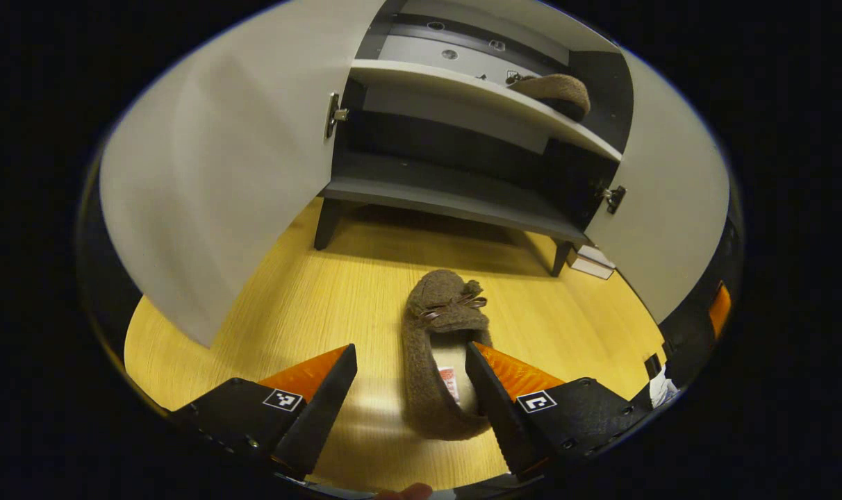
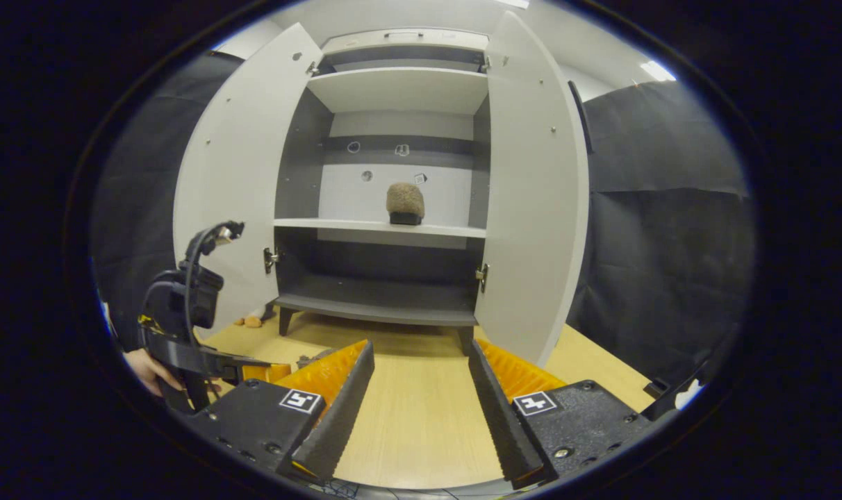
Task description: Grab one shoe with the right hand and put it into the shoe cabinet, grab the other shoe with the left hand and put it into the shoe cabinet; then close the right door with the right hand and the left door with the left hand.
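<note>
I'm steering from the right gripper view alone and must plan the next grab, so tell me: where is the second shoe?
Observer: The second shoe lies on the wooden floor in front of the cabinet, toe with its bow toward the cabinet; the left gripper view shows it.
Operator: Is the left gripper on it yet?
Observer: No. The left gripper is open; its fingers straddle the heel end, one finger over the shoe's opening, nothing pressing.
Operator: And the first shoe?
Observer: The first shoe sits on the middle shelf, toward that shelf's right end in the left gripper view.
Operator: Doors?
Observer: The left door and right door both stand open.
</note>
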